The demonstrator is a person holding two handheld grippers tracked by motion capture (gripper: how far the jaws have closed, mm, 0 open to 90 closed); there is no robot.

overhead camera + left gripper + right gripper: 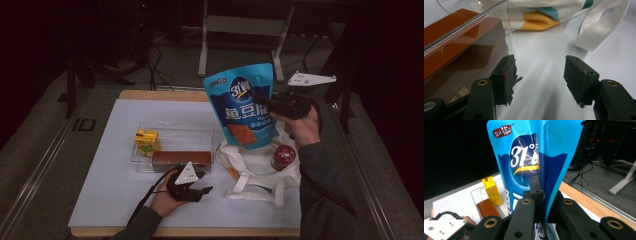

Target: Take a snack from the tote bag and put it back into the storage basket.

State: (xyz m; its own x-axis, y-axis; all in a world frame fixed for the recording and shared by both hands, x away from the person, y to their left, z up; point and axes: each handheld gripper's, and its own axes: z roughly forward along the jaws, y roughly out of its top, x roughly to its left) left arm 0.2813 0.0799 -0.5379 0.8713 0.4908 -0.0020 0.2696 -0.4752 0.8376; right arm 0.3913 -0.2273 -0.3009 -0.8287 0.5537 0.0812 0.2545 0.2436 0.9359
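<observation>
Right gripper (541,202) sits closest to its own camera, jaws pinched tight on the edge of the blue snack pouch (529,157), the foil creased between them. High view: pouch (244,107) hangs upright in the air, clear of the table, just above and beside the white tote bag (260,167); right gripper (280,104) grips it from the side, jaws roughly level, right hand (302,127) raised with the forearm coming up from the tote's near side. Judgement: the step in hand is carrying the pouch, apparently between the tote and the clear tray (172,131); which way it is headed cannot be told from this moment. Next move calls for holding the pinch firm (a limp pouch can swing or slip) and lowering it squarely over its destination before opening. Beside the tote on the pouch side lies a small round red-lidded tin (283,156), touching the fabric. Left of the tote, the tray holds a yellow drink carton (146,140) and a long brown box (181,159). Left gripper (192,187) rests low near the table just in front of the brown box, left of the tote; jaws stand apart with nothing between them (540,82), pointing toward a tote strap (599,27). Left hand (165,200) lies close to the table, still.
</observation>
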